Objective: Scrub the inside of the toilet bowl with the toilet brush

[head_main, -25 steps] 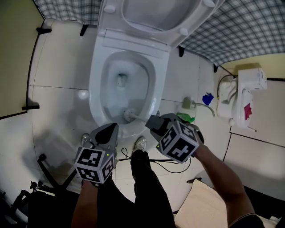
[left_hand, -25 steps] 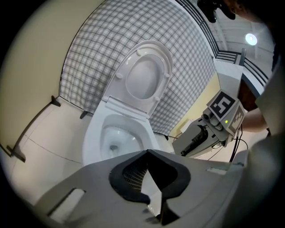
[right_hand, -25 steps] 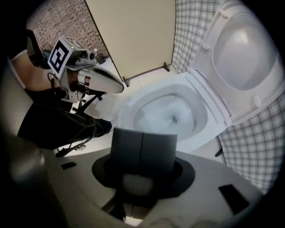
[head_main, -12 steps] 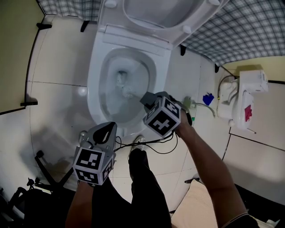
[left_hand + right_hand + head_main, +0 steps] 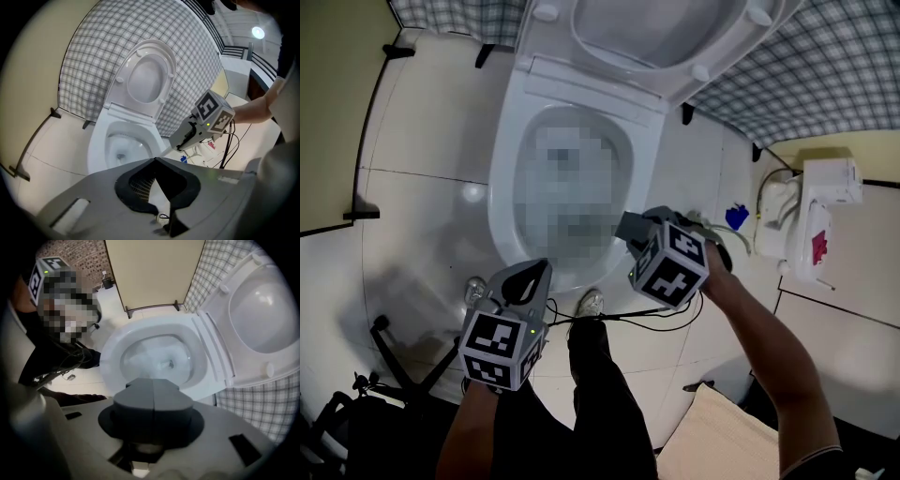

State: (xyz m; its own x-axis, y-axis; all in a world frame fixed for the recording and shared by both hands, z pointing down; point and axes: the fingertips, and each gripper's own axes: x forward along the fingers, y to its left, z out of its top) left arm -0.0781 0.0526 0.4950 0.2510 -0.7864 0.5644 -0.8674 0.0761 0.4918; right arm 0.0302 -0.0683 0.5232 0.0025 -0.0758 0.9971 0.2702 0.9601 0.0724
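Note:
The white toilet bowl (image 5: 502, 187) stands open, its seat and lid (image 5: 656, 28) raised against the checked wall. A mosaic patch covers the bowl's inside in the head view, so the brush head is hidden there. My right gripper (image 5: 628, 225) hangs over the bowl's near right rim, pointing down, shut on the toilet brush. In the left gripper view the brush's pale handle (image 5: 169, 146) runs from the right gripper (image 5: 182, 142) down toward the bowl (image 5: 96, 145). Its jaws have just been closing slightly on that handle. My left gripper (image 5: 530, 272) stays by the front rim, shut and empty.
A white wall unit (image 5: 820, 211) with a hose and a blue item (image 5: 737, 214) sits at the right. Cables (image 5: 619, 319) and the person's shoe (image 5: 592, 302) lie on the tiles before the bowl. A black stand (image 5: 394, 347) is at lower left, cardboard (image 5: 722, 441) at lower right.
The right gripper carried the brush from the bowl's near rim toward its middle, then drew back a little to the right. The left gripper kept still.

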